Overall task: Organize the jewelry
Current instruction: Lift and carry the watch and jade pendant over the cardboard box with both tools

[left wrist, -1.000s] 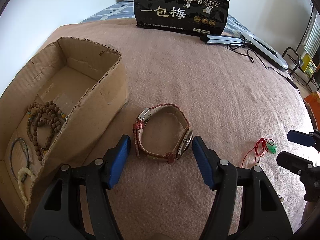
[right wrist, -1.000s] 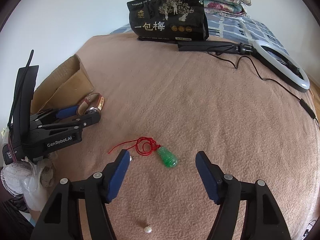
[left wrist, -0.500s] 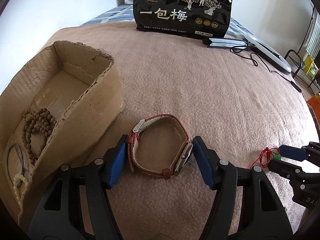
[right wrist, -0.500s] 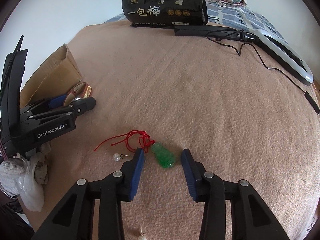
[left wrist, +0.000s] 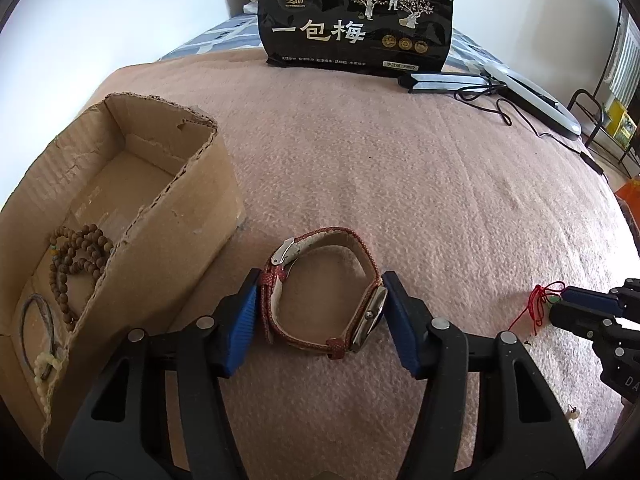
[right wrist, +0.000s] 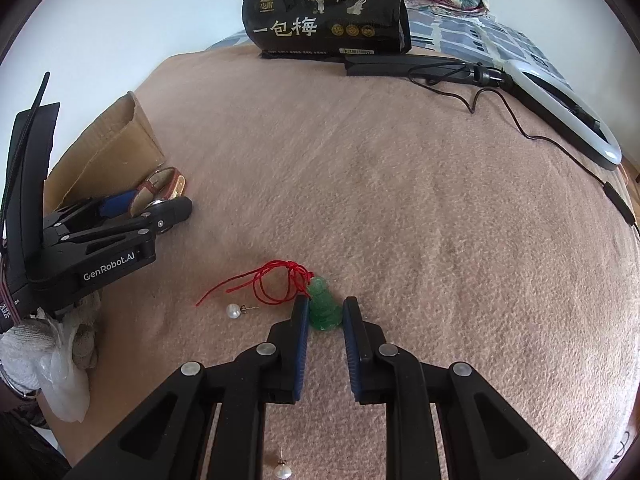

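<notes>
On a bed covered by a pink blanket [left wrist: 400, 184], the left gripper [left wrist: 318, 316] has its blue fingers [left wrist: 240, 320] pressed against both sides of a red-strapped watch [left wrist: 320, 292], which lies just beside a cardboard box [left wrist: 192, 216]. Wooden beads [left wrist: 76, 260] lie inside the box. The right gripper [right wrist: 326, 320] has its fingers closed around a green pendant [right wrist: 325, 308] on a red cord [right wrist: 276, 284]. A pearl earring [right wrist: 233, 311] lies near the cord.
</notes>
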`<state>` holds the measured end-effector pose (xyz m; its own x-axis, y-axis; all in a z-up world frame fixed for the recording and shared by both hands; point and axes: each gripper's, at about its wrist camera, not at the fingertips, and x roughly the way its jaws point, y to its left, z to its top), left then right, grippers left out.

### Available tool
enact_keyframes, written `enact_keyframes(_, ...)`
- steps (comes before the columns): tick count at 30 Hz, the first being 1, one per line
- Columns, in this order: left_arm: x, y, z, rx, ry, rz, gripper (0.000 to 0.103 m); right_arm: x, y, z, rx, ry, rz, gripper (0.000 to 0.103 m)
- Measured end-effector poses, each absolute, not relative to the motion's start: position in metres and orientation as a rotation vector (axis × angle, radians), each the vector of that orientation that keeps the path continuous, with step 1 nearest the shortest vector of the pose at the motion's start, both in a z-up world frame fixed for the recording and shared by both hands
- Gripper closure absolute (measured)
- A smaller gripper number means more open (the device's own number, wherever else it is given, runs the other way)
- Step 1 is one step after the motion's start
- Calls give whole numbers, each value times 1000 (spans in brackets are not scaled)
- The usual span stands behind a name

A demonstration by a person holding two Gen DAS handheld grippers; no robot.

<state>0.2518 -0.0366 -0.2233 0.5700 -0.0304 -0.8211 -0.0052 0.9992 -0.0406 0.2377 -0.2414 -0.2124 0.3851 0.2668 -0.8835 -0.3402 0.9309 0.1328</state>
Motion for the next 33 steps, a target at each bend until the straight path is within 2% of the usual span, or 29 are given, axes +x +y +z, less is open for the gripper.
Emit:
enact_keyframes(12,241,-40,-206,-68,944,-48,44,231,-255,-195,-48,1059,345,88)
enact_keyframes(33,200,-21,-123,-61,838,-96,44,207,-248,-121,-58,928,322,88)
